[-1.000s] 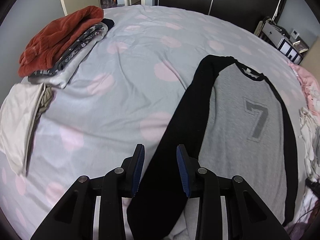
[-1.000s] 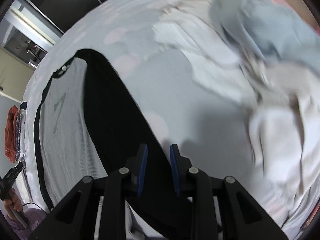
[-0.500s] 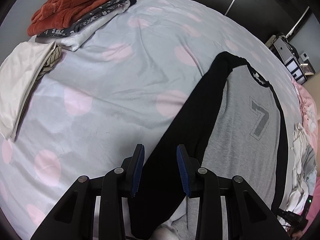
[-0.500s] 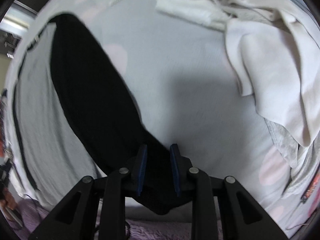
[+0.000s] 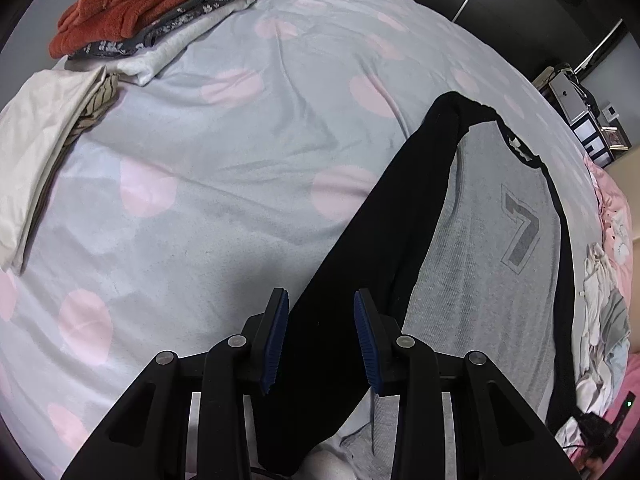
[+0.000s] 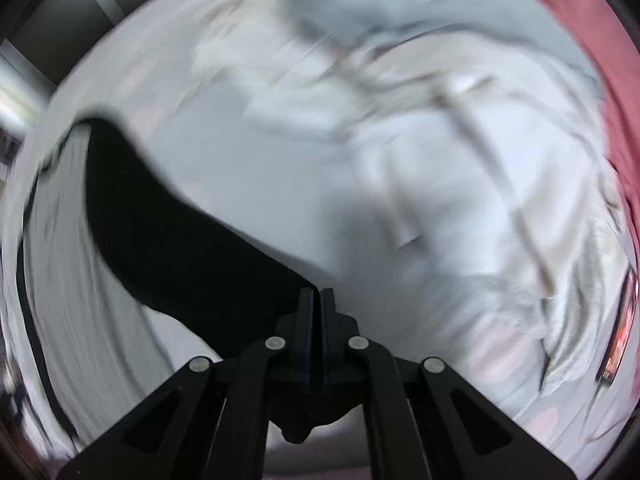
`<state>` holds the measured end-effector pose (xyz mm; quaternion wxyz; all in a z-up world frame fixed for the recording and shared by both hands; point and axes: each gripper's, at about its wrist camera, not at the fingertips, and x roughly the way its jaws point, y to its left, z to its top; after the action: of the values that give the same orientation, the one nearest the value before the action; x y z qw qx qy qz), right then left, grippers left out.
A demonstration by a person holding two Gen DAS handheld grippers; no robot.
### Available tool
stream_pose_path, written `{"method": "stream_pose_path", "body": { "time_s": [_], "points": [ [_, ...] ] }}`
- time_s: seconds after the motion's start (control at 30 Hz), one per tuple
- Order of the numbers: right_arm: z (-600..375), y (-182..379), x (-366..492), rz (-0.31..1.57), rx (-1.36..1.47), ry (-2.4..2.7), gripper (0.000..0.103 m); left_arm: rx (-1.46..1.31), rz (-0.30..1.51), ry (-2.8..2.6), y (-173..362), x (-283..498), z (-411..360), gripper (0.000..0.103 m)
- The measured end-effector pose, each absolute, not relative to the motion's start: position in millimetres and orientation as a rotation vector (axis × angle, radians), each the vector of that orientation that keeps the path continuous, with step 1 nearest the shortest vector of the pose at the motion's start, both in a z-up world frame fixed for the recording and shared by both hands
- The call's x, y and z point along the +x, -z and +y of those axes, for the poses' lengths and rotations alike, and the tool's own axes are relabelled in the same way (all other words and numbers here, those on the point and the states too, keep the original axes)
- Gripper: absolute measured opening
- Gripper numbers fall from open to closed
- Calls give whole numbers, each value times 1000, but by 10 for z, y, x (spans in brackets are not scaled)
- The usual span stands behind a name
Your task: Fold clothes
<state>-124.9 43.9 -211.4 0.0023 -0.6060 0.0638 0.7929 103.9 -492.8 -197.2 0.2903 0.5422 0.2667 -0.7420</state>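
Jaws: left gripper spread, straddling the black sleeve without pinching; right gripper clamped on the other sleeve. Shirt lies flat toward the bed's right edge. Risk: a one-sided pull skews it.
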Motion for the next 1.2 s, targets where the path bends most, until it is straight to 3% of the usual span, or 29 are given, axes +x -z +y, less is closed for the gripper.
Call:
{"method": "stream_pose_path", "body": {
  "time_s": [0.3, 0.5, 0.7, 0.77, 0.83, 0.87, 1.2],
  "points": [
    [900, 1850, -1414, 321, -1492, -2486, 3, 1651, 795, 1910, 2302, 925, -4900, 36],
    [1060, 2054, -1495, 398, -1659, -2399, 5, 1786, 779, 1781, 2564, 861, -4889, 42],
    [928, 1755, -1286, 410, -1540, -2539, 14, 1814, 761, 1737, 2647, 827, -4893, 41],
    [842, 1713, -1329, 363, -1538, -2577, 14, 1799, 753, 1736, 2631, 829, -4900, 31],
    [755, 1700, -1346, 320, -1548, -2601, 14, 1777, 755, 1750, 2594, 836, -4908, 12],
    [712, 1684, -1343, 304, -1549, -2614, 14, 1761, 762, 1768, 2560, 845, -4910, 9],
    [544, 1830, -1313, 244, -1568, -2697, 14, 1354, 698, 1915, 1871, 948, -5255, 7]
  ]
}}
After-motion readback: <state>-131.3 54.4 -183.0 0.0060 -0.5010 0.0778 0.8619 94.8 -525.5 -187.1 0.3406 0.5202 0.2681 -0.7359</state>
